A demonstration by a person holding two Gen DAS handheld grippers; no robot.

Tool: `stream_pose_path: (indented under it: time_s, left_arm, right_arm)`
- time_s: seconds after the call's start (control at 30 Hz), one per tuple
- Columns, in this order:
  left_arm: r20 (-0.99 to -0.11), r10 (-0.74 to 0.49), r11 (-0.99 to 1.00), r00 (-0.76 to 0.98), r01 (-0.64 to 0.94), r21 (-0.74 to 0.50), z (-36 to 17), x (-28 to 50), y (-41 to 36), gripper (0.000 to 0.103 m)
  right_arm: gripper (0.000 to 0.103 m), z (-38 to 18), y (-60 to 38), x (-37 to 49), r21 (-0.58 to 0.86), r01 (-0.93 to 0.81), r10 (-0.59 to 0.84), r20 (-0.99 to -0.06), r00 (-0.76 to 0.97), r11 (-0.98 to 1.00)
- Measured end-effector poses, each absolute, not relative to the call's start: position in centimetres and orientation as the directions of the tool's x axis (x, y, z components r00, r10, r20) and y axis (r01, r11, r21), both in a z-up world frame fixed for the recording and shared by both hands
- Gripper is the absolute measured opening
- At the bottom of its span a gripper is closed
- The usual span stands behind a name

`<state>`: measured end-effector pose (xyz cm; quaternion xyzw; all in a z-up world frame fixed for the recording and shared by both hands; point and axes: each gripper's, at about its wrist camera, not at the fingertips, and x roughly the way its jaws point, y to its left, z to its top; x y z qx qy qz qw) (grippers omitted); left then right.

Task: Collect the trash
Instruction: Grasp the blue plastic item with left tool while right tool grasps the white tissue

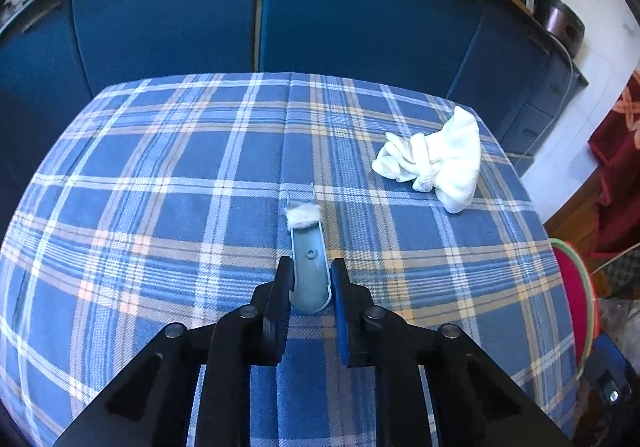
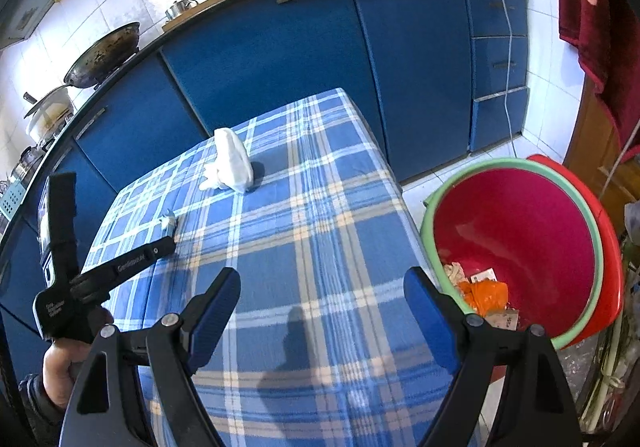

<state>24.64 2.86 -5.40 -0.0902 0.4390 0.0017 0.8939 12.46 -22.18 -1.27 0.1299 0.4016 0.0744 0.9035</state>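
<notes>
On the tabletop (image 1: 160,175), covered by a blue plaid cloth, a crumpled white tissue (image 1: 434,161) lies toward the far right corner. Left gripper (image 1: 310,279): jaws closed on a pale blue tool tipped with white fluff (image 1: 303,215). Right gripper (image 2: 322,289): jaws wide apart, holding nothing. Blue cabinets (image 2: 280,47) stand behind; a red basin (image 2: 520,231) containing scraps sits on the tiled floor beside the tabletop

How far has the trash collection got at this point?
Done: the red bin beside the table already holds orange and paper scraps. In hand: the left hand-held gripper is shut on a pale blue tool tipped with a white tuft. Left: the crumpled white tissue lies on the tablecloth; the right hand-held gripper is open and empty.
</notes>
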Motion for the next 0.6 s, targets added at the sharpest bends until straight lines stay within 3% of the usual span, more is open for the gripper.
stream_pose_path:
  time_s: [0.6]
  left_arm:
    - [-0.738,-0.021,0.966,0.674,-0.176,-0.188,-4.4,26.1,8.8,0.019]
  right_arm:
    - [0.086,-1.1,-16.3,20.2,0.264,-0.060,0.237,-0.713,0.660,0.963]
